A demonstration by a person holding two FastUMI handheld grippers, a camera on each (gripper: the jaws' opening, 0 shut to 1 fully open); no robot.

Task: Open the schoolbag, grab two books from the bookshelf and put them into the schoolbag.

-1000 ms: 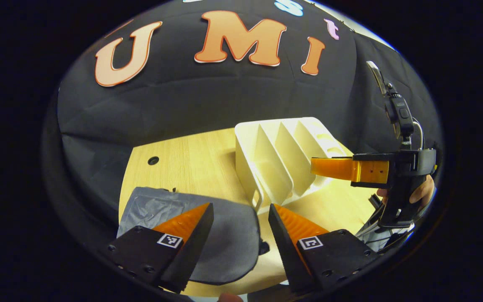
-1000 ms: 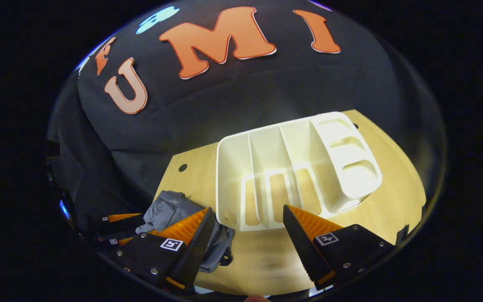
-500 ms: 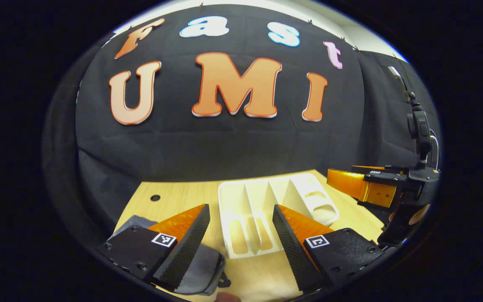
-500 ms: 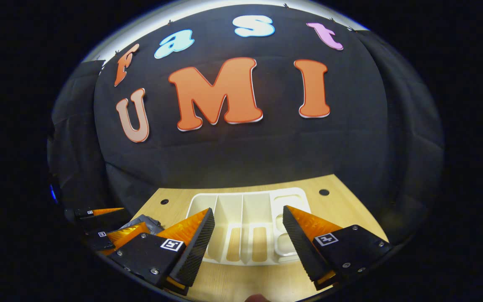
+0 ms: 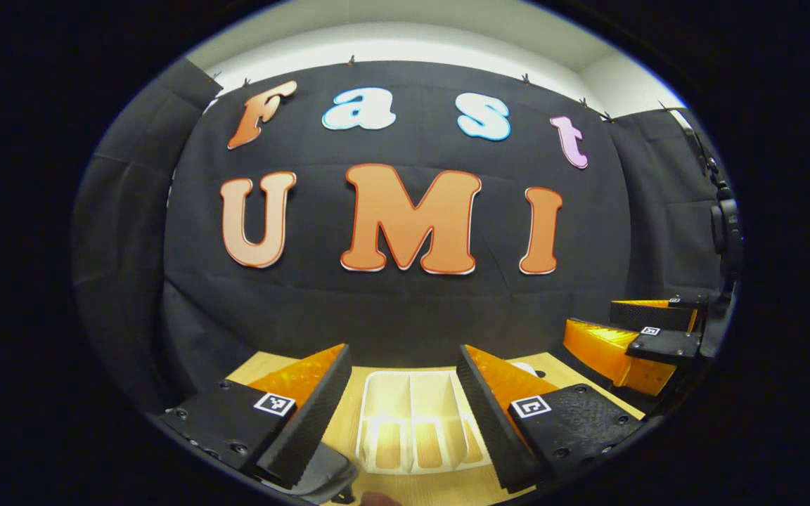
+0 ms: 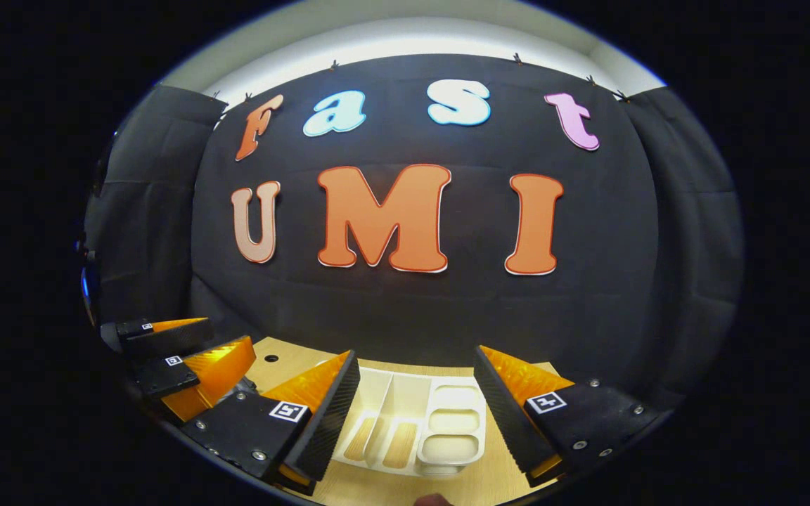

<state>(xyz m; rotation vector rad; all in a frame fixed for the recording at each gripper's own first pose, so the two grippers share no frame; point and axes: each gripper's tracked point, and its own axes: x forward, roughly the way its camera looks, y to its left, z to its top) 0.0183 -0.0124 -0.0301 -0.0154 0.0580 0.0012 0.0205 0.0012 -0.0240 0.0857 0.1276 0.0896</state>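
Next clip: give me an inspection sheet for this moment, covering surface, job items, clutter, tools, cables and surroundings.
Surface: light wooden table, a small round hole near its far edge.
Job's things: white bookshelf rack lies on the table, its slots showing no books; a dark grey edge of the schoolbag shows beside the left tool's finger. Open or zipped cannot be told.
Clutter: nothing seen.
Tools: left tool open, holding nothing; right tool open, holding nothing. Both sit above the near table edge, facing the wall.
Cables: a dark cable runs above the right tool's body at the edge of the left gripper view.
Surroundings: black cloth wall, pale wall above it.
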